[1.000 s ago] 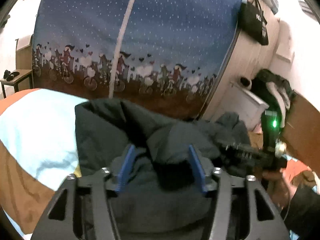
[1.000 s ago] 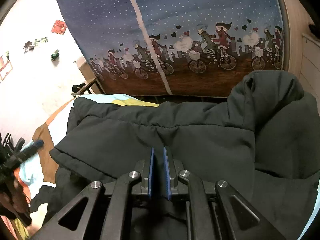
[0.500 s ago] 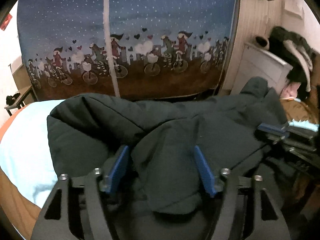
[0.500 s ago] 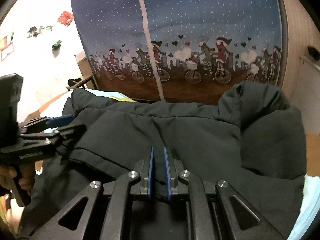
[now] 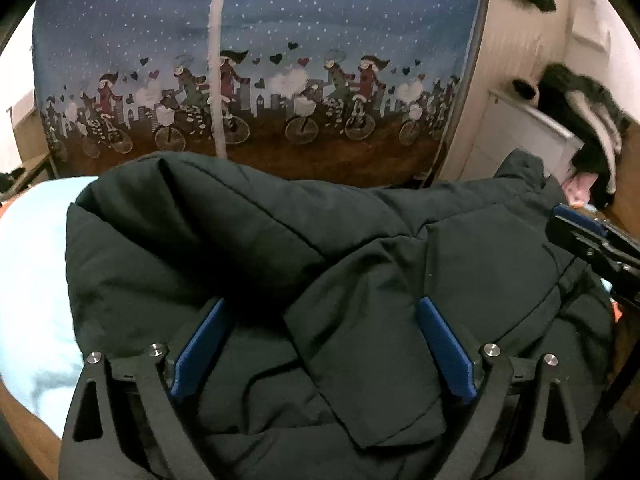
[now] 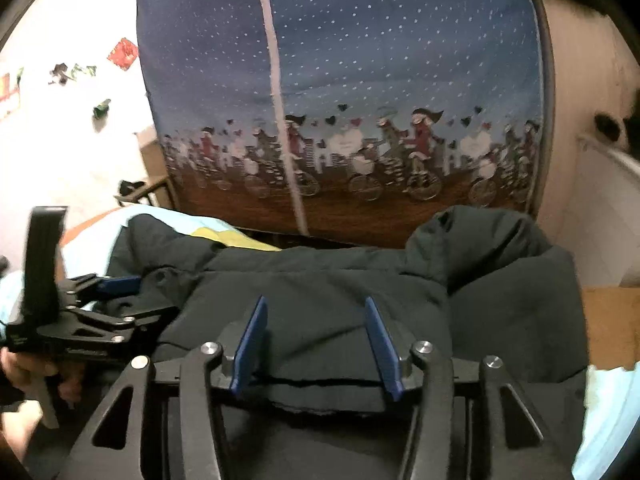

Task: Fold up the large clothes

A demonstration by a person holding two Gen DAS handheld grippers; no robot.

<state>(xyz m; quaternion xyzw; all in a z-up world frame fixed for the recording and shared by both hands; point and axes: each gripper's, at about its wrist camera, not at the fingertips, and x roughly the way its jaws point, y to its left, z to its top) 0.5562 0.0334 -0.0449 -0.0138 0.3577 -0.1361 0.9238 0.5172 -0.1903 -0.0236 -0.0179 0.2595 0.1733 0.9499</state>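
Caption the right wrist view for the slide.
Right gripper open above the dark green padded jacket on the bed, left gripper alongside, before a blue bicycle-print curtain.

The bulky dark jacket (image 5: pixel 320 264) fills the bed (image 5: pixel 28 280); the patterned curtain (image 5: pixel 256 60) walls off the far side, leaving light-blue sheet free leftward.

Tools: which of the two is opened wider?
The left tool, its blue fingers spread far apart over the dark jacket; the right tool gapes less.

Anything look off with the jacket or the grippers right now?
Nothing damaged. The dark jacket lies bunched and uneven on the bed, one end humped up. Both the left gripper and right gripper are open over it.
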